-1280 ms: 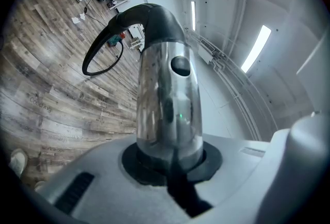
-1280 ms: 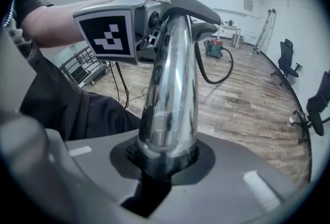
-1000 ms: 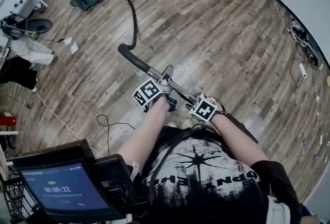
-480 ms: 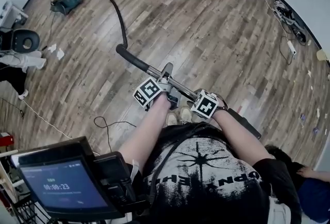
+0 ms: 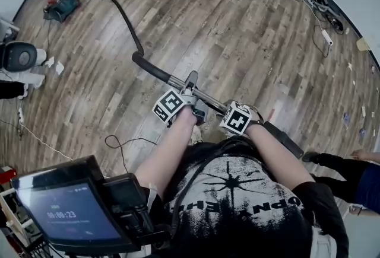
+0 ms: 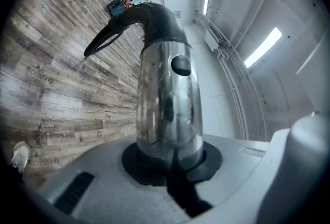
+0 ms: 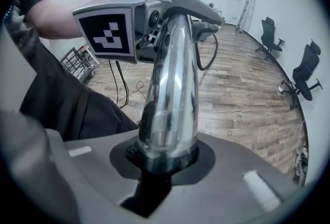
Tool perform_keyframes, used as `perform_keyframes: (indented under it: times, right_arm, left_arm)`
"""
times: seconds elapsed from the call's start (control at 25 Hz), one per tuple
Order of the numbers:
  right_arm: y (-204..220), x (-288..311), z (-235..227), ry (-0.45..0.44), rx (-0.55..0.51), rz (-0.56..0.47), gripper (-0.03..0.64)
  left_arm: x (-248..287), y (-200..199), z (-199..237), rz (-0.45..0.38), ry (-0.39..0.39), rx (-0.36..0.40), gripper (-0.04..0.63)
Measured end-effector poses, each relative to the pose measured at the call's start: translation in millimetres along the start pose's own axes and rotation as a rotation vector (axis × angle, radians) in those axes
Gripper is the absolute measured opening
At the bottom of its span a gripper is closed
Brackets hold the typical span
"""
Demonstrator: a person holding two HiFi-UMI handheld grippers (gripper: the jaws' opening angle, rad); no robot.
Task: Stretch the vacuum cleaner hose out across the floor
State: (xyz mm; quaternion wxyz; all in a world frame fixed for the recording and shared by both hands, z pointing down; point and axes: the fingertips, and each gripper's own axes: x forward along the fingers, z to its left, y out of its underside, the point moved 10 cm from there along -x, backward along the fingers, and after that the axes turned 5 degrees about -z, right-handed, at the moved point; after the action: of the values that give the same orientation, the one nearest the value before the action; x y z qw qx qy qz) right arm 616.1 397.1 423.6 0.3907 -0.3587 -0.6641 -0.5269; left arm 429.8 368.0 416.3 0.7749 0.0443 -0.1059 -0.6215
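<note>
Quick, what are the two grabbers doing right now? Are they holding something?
Left gripper: closed on the shiny silver metal vacuum tube.
Right gripper: closed on the same tube.

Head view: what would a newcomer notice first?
A shiny chrome vacuum tube at the centre, gripped by the left hand-held gripper and the right hand-held gripper. From its black handle, a long black hose curves across the wooden floor to a teal vacuum cleaner at the upper left.

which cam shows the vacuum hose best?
Head view: the hose runs whole from the vacuum cleaner to the metal tube. Left gripper view catches only its near end; right gripper view, a short loop.
</note>
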Motion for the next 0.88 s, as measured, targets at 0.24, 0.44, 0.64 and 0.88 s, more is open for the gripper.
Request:
perform_keyframes:
  times: [0.24, 0.44, 0.64, 0.88]
  right_arm:
    - [37, -18, -14, -0.018, 0.007, -0.026, 0.086]
    - [101, -31, -35, -0.012, -0.01, -0.052, 0.084]
    - [122, -49, -43, -0.022, 0.003, -0.051, 0.084]
    - [140, -63, -53, -0.002, 0.007, -0.026, 0.083]
  left_arm:
    - [17, 38, -13, 0.0, -0.007, 0.023, 0.037]
    - [38, 102, -13, -0.023, -0.001, 0.036, 0.037]
    - [50, 126, -24, -0.019, -0.009, 0.039, 0.037]
    - [62, 146, -29, 0.058, -0.009, 0.045, 0.053]
